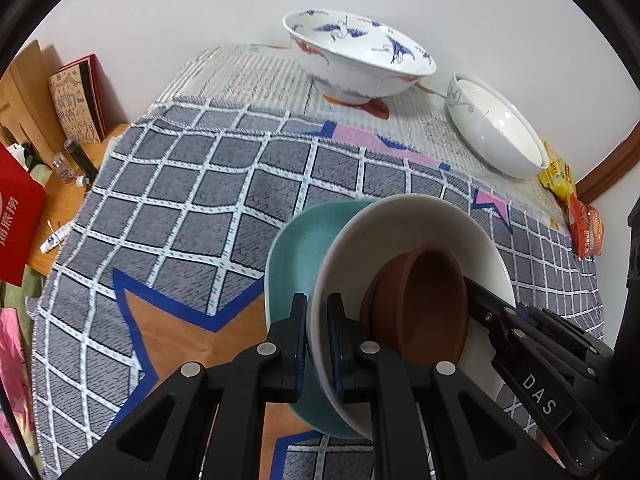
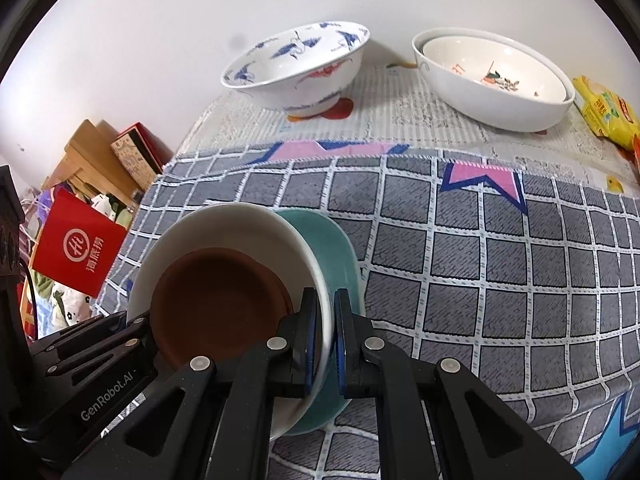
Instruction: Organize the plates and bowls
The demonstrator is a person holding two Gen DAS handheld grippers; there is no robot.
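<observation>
A stack of dishes is tilted over the grey checked cloth (image 1: pixel 192 200): a teal plate (image 1: pixel 294 248) underneath, a white plate (image 1: pixel 420 216) on it, and two nested brown bowls (image 1: pixel 424 304) inside. My left gripper (image 1: pixel 317 308) is shut on the stack's near rim. From the opposite side my right gripper (image 2: pixel 326 304) is shut on the white plate (image 2: pixel 224 224) and teal plate (image 2: pixel 338 248) rims, next to the brown bowls (image 2: pixel 216 304). Each gripper shows in the other's view, the right gripper (image 1: pixel 480 300) and the left gripper (image 2: pixel 140 326). Whether the stack touches the cloth I cannot tell.
A crane-patterned bowl (image 1: pixel 360 52) stands at the back by the wall. To its right sits a white bowl (image 2: pixel 492 80) with another nested inside. Snack packets (image 2: pixel 604 112) lie at the table's right edge. A red bag (image 2: pixel 80 248) and boxes (image 1: pixel 76 96) crowd the left.
</observation>
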